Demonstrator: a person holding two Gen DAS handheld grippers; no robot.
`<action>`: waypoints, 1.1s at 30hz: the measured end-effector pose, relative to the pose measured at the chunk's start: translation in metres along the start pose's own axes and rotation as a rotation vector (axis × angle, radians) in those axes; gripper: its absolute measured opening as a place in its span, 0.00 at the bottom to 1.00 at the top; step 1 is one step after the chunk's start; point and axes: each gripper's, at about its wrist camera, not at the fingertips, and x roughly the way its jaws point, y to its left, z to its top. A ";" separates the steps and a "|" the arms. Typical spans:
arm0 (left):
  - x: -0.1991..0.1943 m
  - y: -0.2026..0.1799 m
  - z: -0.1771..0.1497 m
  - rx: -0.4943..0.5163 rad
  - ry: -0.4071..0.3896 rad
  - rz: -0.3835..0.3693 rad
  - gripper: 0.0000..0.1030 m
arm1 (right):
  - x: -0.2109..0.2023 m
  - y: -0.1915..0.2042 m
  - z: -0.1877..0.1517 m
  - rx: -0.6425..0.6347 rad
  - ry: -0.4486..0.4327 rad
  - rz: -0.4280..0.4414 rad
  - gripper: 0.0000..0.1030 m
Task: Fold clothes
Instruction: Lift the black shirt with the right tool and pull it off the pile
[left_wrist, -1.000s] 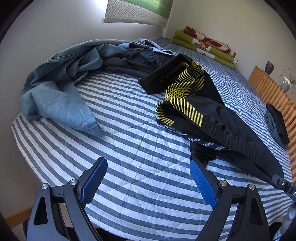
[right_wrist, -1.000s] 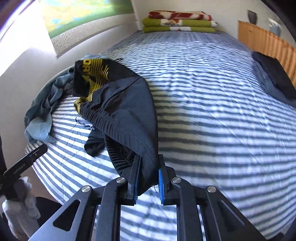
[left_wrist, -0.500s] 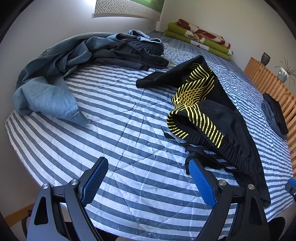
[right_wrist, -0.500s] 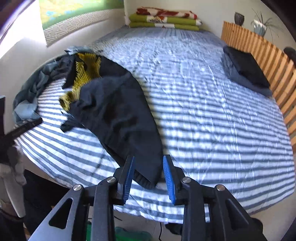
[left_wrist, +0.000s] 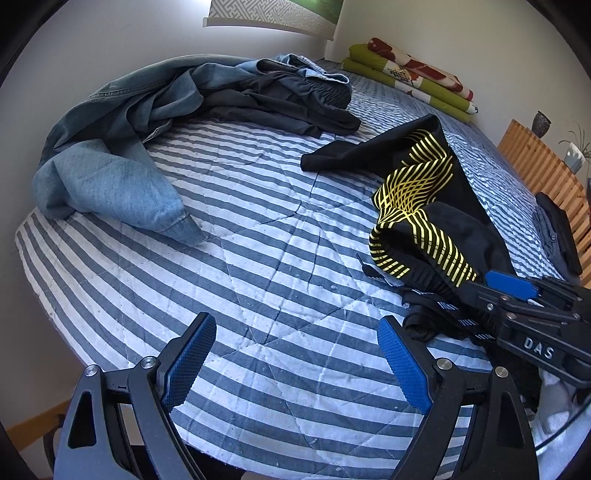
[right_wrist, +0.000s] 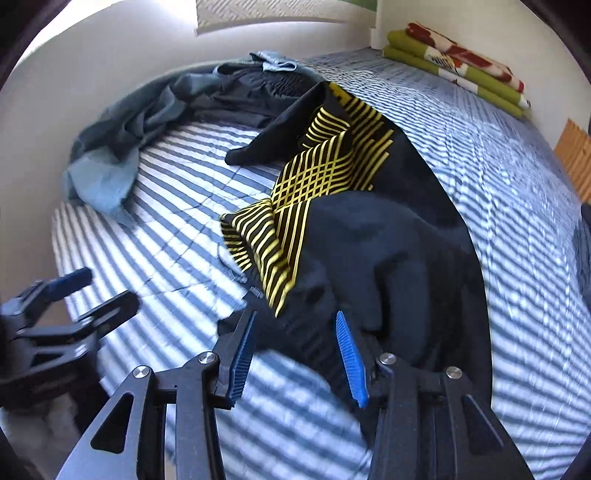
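A black garment with yellow stripes (left_wrist: 424, 206) (right_wrist: 369, 240) lies crumpled on the blue-and-white striped bedspread (left_wrist: 258, 266). My left gripper (left_wrist: 295, 325) stands wide open over bare bedspread just left of the garment's near end, with nothing between its fingers. My right gripper (right_wrist: 295, 315) hovers over the garment's dark near edge. Its jaws are opening, and the cloth lies below them, not pinched by the pads. In the left wrist view the right gripper (left_wrist: 517, 291) comes in from the right over the garment. In the right wrist view the left gripper (right_wrist: 74, 291) shows at the left.
A denim jacket (left_wrist: 110, 166) (right_wrist: 103, 173) and a dark garment (left_wrist: 288, 99) are heaped at the bed's far left. Folded green and red blankets (left_wrist: 413, 70) lie at the head of the bed. Folded dark clothes (left_wrist: 554, 229) sit beside a wooden slatted rail (left_wrist: 535, 155) on the right.
My right gripper has let go of the black garment's hem, opened, and swung left to its near end beside the left gripper. The garment now lies slack on the bed. The left gripper stays open.
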 end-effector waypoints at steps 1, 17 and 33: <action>0.001 0.000 0.000 0.001 0.002 0.001 0.89 | 0.006 -0.002 0.003 0.012 0.016 0.007 0.38; 0.007 -0.054 0.002 0.112 0.011 -0.013 0.89 | -0.107 -0.222 -0.012 0.413 -0.187 -0.221 0.05; 0.055 -0.145 0.012 0.321 0.100 -0.095 0.89 | -0.101 -0.286 -0.098 0.601 -0.029 -0.162 0.40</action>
